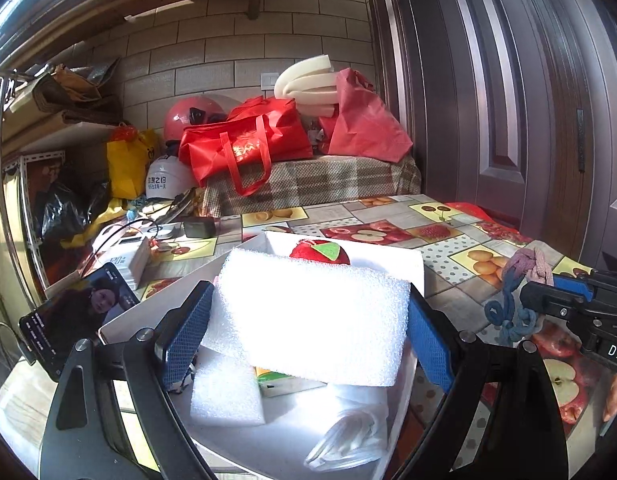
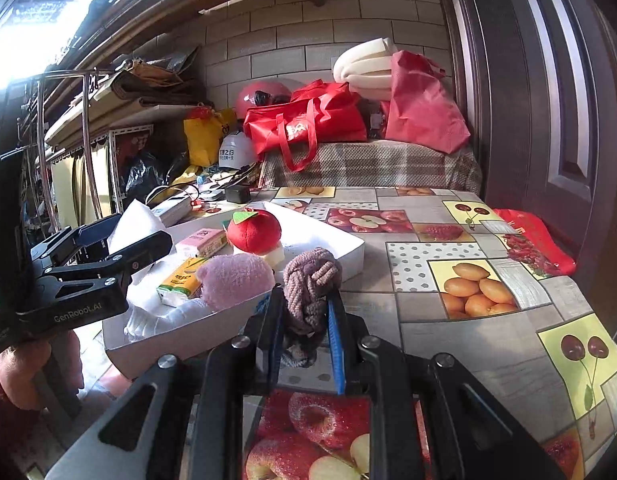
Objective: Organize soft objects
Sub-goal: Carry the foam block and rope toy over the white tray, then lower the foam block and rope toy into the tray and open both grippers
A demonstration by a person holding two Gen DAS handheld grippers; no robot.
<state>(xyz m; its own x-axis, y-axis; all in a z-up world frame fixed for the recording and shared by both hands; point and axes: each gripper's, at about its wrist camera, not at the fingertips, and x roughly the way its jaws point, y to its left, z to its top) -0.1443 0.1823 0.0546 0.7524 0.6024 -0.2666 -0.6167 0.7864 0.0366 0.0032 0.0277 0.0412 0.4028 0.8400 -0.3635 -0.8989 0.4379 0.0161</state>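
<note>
Ahead of me a pale tiled wall (image 1: pixel 236 40) meets a dark panelled door (image 1: pixel 508 100); sunlight floods my fruit-patterned bench (image 2: pixel 448 240), with cluttered shelves (image 2: pixel 108 120) beyond its left edge.

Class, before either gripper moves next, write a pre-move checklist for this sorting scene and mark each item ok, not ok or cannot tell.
1. Left gripper shut on the white foam block: ok.
2. Foam block above the white tray: ok.
3. Right gripper shut on the knotted rope: ok.
4. Knotted rope inside the tray: not ok, it is outside the near edge.
5. Free space in the tray beside the plush apple: cannot tell.
</note>
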